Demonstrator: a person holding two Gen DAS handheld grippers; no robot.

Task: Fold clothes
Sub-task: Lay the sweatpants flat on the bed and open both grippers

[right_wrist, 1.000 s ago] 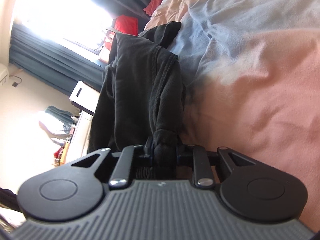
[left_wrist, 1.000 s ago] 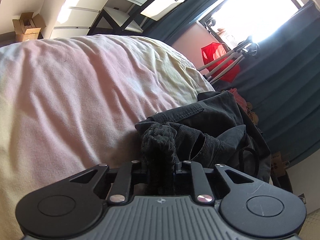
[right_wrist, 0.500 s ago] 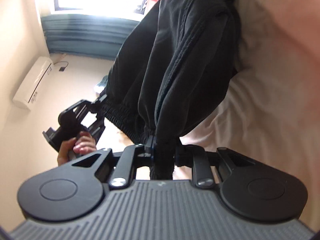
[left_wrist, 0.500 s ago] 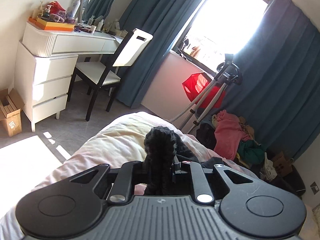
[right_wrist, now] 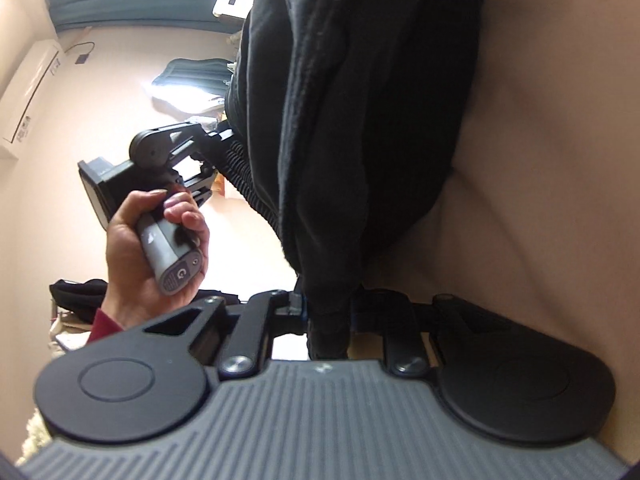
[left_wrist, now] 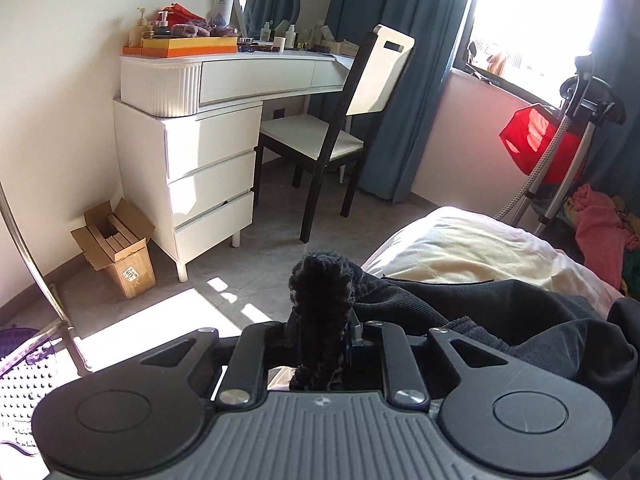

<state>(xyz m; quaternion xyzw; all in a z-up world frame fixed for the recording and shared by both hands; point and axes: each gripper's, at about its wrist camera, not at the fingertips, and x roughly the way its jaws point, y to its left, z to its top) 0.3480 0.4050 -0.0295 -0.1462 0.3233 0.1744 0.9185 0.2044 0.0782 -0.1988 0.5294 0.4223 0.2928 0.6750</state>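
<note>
Both grippers have lifted the black garment (right_wrist: 352, 128) higher; left gripper (left_wrist: 320, 332) and right gripper (right_wrist: 328, 312) clamp it. Cardboard box (left_wrist: 116, 248), 9 o'clock, holds smaller cartons

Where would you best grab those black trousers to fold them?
By the ribbed waistband, one end from each side. It is the thickest, straightest edge, and the trousers hang flat below it. The left gripper and right gripper pinch dark fabric this way.

Black trousers (right_wrist: 360, 120) hung bunched above the bed, ribbed waistband (left_wrist: 322, 300) stretched, lower fabric draped down.
</note>
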